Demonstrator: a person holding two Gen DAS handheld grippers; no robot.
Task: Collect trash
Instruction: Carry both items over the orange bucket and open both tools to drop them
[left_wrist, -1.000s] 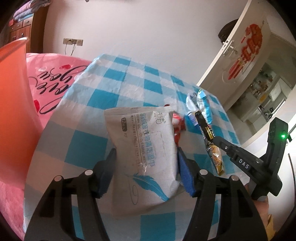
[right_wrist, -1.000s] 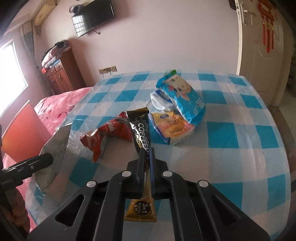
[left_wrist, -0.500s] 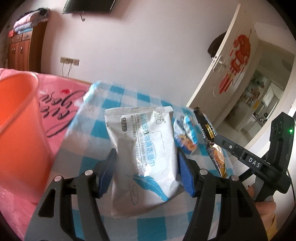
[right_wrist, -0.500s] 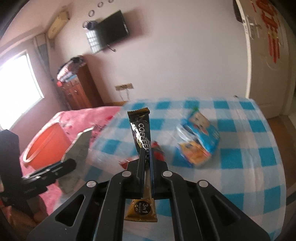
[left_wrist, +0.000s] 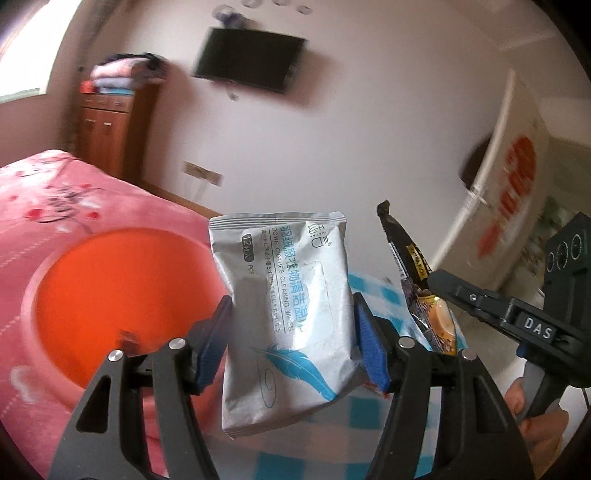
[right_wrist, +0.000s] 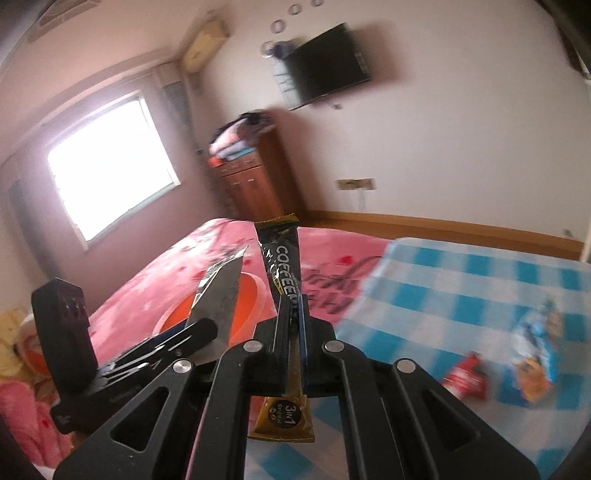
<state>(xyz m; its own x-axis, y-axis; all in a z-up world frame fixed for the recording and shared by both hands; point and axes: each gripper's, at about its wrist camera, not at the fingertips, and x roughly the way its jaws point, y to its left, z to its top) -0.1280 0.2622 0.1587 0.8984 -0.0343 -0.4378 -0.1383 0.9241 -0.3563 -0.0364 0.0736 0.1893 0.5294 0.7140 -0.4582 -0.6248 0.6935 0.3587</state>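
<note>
Both tools loaded beside the orange bucket (left_wrist: 110, 306)

My left tool (left_wrist: 291, 339) clamps the wipes pack (left_wrist: 284, 310); my right tool (right_wrist: 291, 325) pinches the coffee sachet (right_wrist: 282, 266); more wrappers (right_wrist: 517, 365) lie on the checkered worktop (right_wrist: 480, 280).

Both wrist views face the orange bin (left_wrist: 110, 306), bed and wall television.

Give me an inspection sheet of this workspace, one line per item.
Surface: blue-checked table cover, next to a pink bed.
Job's things: wipes pack and coffee sachet, both held up; orange bin on the bed.
Clutter: red wrapper and blue snack bags lie on the cover.
Grippers: left hand-held gripper shut on the wipes pack; right hand-held gripper shut on the coffee sachet.
Cables: nothing seen.
Surroundings: wall TV, wooden cabinet, window.
</note>
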